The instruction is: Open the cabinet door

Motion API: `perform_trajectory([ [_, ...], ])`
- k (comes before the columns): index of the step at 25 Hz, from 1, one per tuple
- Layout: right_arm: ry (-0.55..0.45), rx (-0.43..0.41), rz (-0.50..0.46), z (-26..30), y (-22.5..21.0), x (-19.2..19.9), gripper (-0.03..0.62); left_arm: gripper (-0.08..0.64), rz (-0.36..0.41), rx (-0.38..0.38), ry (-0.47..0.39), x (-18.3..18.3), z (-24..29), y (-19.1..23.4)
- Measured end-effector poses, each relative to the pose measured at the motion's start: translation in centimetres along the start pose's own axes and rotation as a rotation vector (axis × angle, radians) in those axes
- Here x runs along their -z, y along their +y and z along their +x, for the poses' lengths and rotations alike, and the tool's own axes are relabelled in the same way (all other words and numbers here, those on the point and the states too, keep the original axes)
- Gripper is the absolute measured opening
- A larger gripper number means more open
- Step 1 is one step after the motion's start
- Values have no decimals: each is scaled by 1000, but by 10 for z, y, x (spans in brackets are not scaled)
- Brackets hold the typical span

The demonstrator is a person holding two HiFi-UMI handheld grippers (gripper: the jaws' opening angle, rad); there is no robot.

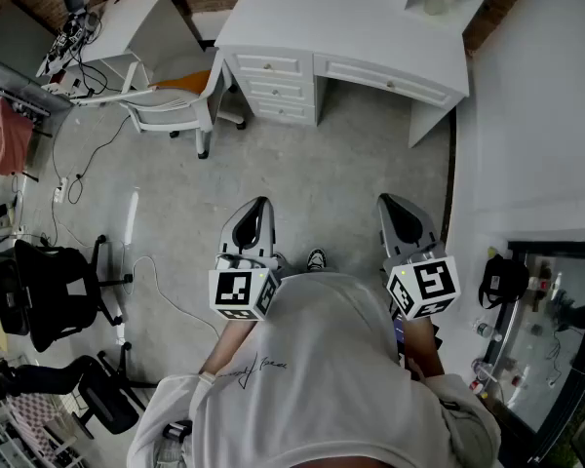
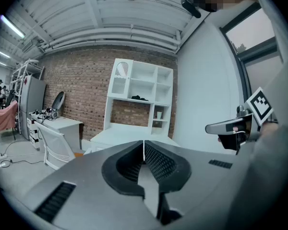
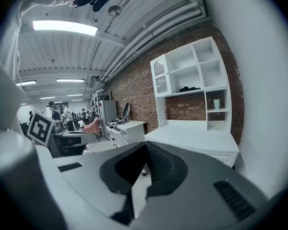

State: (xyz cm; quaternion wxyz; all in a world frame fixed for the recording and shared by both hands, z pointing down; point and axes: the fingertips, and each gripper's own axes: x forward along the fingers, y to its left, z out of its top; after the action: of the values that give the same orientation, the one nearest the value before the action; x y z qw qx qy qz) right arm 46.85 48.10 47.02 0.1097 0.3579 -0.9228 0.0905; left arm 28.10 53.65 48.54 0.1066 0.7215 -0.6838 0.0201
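Cabinet door (image 3: pixel 159 75): white, with an arched pane; sat flush in the upper left corner of the white hutch (image 3: pixel 197 80), along the back edge of the white bench (image 1: pixel 341 18) and against a brick wall (image 2: pixel 77 95). Looked shut.

Left hand-held gripper (image 2: pixel 143 147): held out over the grey floor (image 1: pixel 312 164), well short of the bench's front edge; jaws pressed together, nothing between them.

Right hand-held gripper (image 3: pixel 145 150): held alongside in the same way, tilted slightly downward; jaws closed on nothing.

Both pointed toward the bench, apart from each other and well apart from the door.

Seen from above: a white chair (image 1: pixel 171 100) just off the bench's left end, and a black office chair (image 1: pixel 54 291) farther left on the floor.
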Motion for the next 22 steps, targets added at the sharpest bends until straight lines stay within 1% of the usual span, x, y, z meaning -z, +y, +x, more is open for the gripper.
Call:
perform_trajectory([
  [3,-2,-11,-1,4,4,1,21,18,-2,-33,-41,-8,-7,10],
  [5,2,-17,-11,5,4,3,21,18,-5,-34,-59,-10,-10,10],
  [9,7,-30,-55,8,7,2,21,15,-23,-10,-47,-7,-8,6],
  [11,1,-43,-51,8,11,1,22,15,-26,7,-41,-6,-9,2],
  [14,-31,-87,-28,5,21,-2,23,15,-16,31,-46,-9,-14,-3],
  [17,-35,-105,-74,7,29,-6,24,15,-15,42,-51,-13,-12,-1],
  [20,-18,-124,-70,12,36,-3,25,15,-14,44,-34,-9,-11,4],
  [22,-5,-119,-63,15,36,-1,25,17,-20,89,-45,-9,-11,1],
])
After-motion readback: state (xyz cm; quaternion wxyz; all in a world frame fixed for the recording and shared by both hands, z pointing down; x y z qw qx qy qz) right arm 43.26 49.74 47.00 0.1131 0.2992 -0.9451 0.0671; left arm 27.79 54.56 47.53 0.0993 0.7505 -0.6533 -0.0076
